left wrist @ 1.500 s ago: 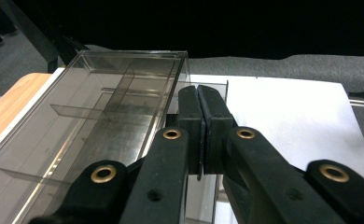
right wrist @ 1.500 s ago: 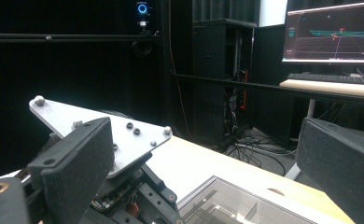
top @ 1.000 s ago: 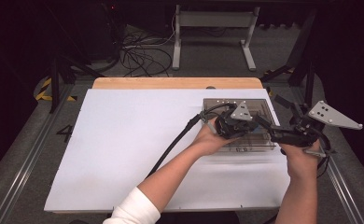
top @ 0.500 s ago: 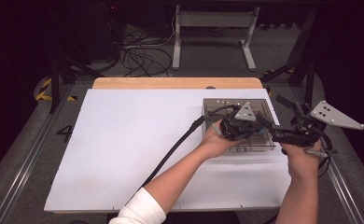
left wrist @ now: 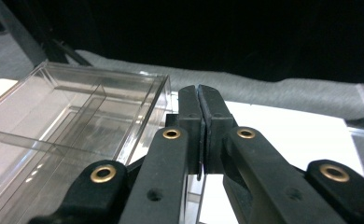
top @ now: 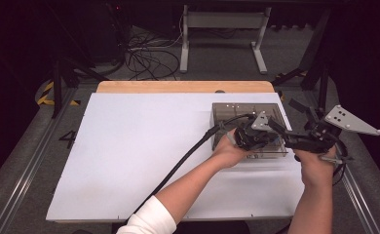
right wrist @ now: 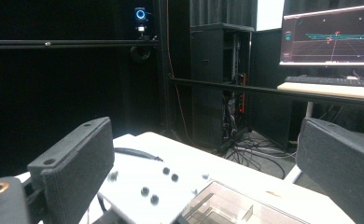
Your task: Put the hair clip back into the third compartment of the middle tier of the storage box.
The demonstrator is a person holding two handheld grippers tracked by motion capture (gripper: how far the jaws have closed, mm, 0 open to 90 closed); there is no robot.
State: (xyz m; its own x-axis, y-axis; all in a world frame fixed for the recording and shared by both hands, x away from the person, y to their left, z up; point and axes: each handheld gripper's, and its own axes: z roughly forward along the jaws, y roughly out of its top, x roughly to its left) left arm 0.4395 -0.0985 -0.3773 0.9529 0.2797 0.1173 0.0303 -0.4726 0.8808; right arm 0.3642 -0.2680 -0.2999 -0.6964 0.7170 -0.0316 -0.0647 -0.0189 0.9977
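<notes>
A clear plastic box (top: pixel 237 114) with inner dividers sits on the right part of the white table (top: pixel 144 146). My left gripper (top: pixel 271 139) is low over the box's near right side, its grey plate (top: pixel 261 121) on top. In the left gripper view its jaws are pressed together (left wrist: pixel 199 135) beside the box's (left wrist: pixel 77 121) right wall; whether something thin is pinched between them I cannot tell. My right gripper (top: pixel 288 117) hovers at the table's right edge, angled up and left. Its jaws stand wide apart (right wrist: pixel 203 163) with nothing between them, above the box (right wrist: pixel 227 207).
A wooden strip (top: pixel 183 87) runs along the table's far edge. Grey carpet and metal rails flank the table. Cables (top: pixel 144 58) and a table frame lie on the floor behind. A lit monitor (right wrist: pixel 329 35) stands on a desk in the right gripper view.
My left hand has shifted a little to the right and lower along the box. The right hand has kept still.
</notes>
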